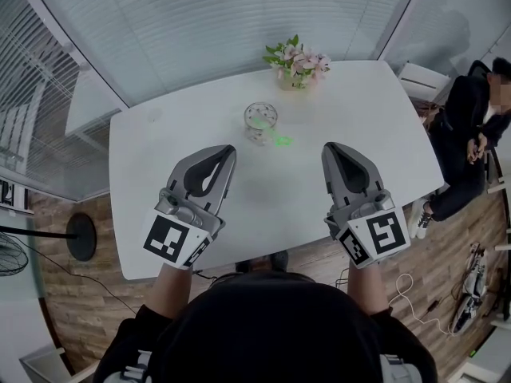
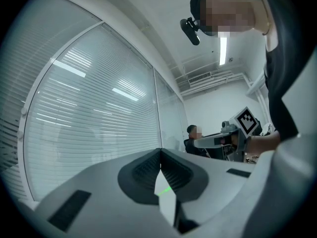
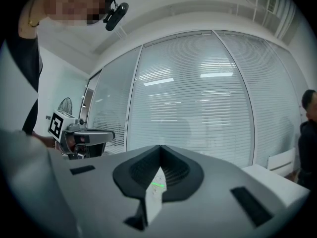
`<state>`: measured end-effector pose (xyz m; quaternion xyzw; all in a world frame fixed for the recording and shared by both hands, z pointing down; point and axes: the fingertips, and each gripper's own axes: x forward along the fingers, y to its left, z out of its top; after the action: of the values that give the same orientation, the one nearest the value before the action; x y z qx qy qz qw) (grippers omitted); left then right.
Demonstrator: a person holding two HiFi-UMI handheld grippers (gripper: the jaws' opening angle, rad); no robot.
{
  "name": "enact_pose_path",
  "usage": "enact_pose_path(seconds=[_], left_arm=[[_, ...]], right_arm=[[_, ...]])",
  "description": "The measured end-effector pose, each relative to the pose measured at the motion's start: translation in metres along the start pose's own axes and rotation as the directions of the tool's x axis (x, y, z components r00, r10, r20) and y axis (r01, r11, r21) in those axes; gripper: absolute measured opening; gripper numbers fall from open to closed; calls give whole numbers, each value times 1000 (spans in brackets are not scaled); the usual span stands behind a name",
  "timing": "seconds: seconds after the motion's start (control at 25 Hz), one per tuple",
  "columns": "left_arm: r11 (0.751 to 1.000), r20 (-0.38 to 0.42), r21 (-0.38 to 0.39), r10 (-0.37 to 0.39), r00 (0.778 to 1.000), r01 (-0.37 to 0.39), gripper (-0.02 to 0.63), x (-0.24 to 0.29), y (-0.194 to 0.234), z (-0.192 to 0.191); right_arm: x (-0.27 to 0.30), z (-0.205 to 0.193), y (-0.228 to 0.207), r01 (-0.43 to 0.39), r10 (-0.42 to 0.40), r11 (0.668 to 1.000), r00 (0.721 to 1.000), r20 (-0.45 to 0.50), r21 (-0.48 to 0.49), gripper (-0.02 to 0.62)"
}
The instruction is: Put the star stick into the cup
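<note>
Before any pickup, the person is holding the left gripper (image 1: 229,150) and right gripper (image 1: 329,150) shut and empty, well short of the green star stick (image 1: 281,140) lying on the table (image 1: 160,134) just beside the cup (image 1: 260,121), so 1 gripper probably needs opening and reaching forward.

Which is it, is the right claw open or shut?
Shut. In the right gripper view the right claw has its jaws meeting at the tips, with nothing between them.

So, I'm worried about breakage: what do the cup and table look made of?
Cup: clear glass, or maybe clear plastic; the table shows through its wall.
Table: smooth white top, likely laminate or painted board; no grain shows, only a faint sheen.
</note>
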<state>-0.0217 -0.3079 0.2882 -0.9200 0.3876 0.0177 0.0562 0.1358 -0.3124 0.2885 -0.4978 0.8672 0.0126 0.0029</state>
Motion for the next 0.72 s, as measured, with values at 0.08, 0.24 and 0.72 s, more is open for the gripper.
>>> enact_pose_path(seconds=[0.08, 0.24, 0.72], left_arm=[[1000, -2, 0, 0, 1000, 0, 14, 0, 0, -1], [1000, 4, -2, 1, 1000, -1, 14, 0, 0, 0], [1000, 9, 1, 6, 1000, -6, 14, -2, 1, 2]], right_arm=[[0, -1, 0, 1, -1, 1000, 1000, -1, 1, 5], [-1, 1, 1, 0, 0, 1000, 1000, 1, -4, 5], [-3, 2, 1, 17, -17, 1000, 1000, 12, -8, 3]])
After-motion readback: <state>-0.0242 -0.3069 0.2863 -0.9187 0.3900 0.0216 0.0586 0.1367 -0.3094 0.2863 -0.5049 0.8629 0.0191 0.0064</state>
